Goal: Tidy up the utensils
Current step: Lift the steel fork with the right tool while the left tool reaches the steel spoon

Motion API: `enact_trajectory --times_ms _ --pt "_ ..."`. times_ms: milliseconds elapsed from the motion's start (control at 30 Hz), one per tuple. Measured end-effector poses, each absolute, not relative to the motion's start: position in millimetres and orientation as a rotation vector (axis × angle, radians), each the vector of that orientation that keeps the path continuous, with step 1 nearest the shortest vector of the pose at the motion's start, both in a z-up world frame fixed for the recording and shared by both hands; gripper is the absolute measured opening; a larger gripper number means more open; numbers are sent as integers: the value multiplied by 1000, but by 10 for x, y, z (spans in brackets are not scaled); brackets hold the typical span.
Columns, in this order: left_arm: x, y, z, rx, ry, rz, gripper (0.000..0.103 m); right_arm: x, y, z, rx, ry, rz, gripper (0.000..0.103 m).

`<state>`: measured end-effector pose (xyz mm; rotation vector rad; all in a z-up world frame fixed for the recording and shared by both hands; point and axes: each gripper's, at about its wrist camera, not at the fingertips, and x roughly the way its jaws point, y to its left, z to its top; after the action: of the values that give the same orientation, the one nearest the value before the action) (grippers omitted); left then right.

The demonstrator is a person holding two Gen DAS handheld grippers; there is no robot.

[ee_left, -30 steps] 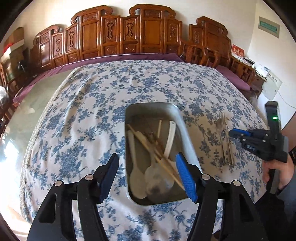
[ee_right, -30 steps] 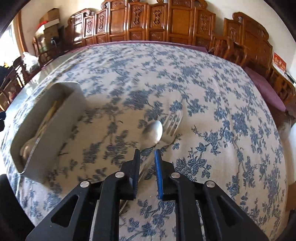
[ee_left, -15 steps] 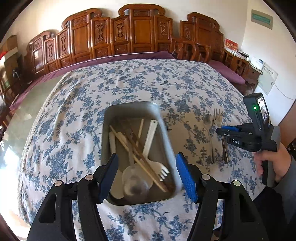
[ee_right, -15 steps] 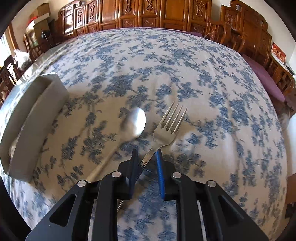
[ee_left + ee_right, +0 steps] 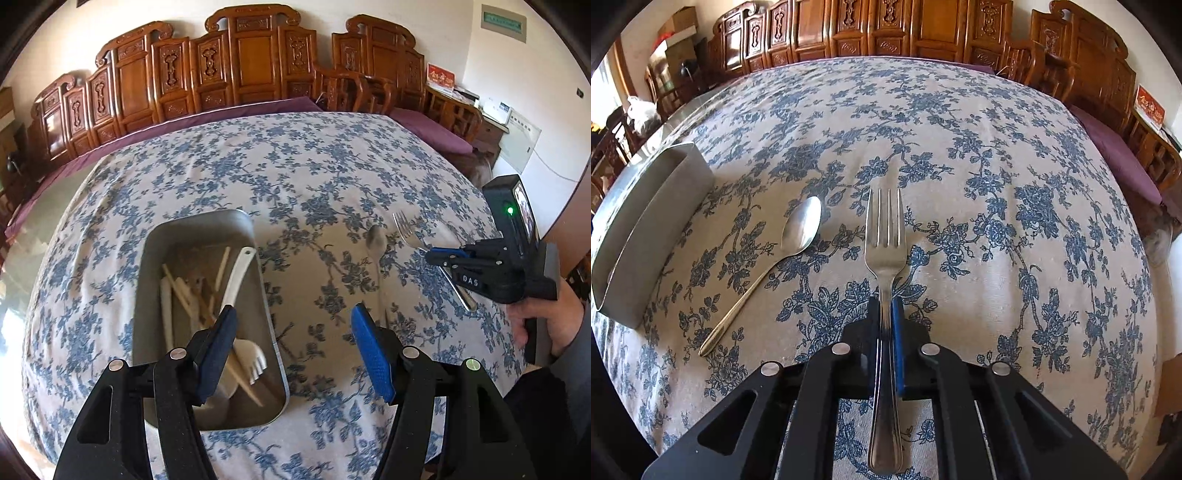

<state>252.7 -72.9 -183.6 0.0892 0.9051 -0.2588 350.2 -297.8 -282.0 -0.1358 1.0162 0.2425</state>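
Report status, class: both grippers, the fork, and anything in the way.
Right gripper shut on fork, lifted off the cloth. Left gripper open, empty, over tray. Spoon lies between fork and tray.

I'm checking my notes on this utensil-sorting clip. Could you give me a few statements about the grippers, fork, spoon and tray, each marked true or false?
1. The right gripper is shut on the metal fork. True.
2. The metal spoon lies inside the metal tray. False: it lies on the tablecloth, between tray and fork.
3. The left gripper is open and holds nothing. True.
4. The tray is empty. False: it holds chopsticks and white plastic utensils.
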Motion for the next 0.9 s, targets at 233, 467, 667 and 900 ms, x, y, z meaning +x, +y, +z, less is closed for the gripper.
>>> enact_trajectory --times_ms 233,467,667,900 --pt "2656 -925 -1917 89 918 -259 61 3475 -2956 -2826 -198 984 254 9" --pt "2868 -1186 -2043 86 943 -279 61 3456 -3149 -2825 -180 973 250 8" --pt "3120 -1475 -2189 111 962 -291 61 3511 -3329 -2828 -123 971 239 8" --pt "3404 -1765 -2395 138 999 -319 58 3546 -3363 -2834 -101 966 249 8"
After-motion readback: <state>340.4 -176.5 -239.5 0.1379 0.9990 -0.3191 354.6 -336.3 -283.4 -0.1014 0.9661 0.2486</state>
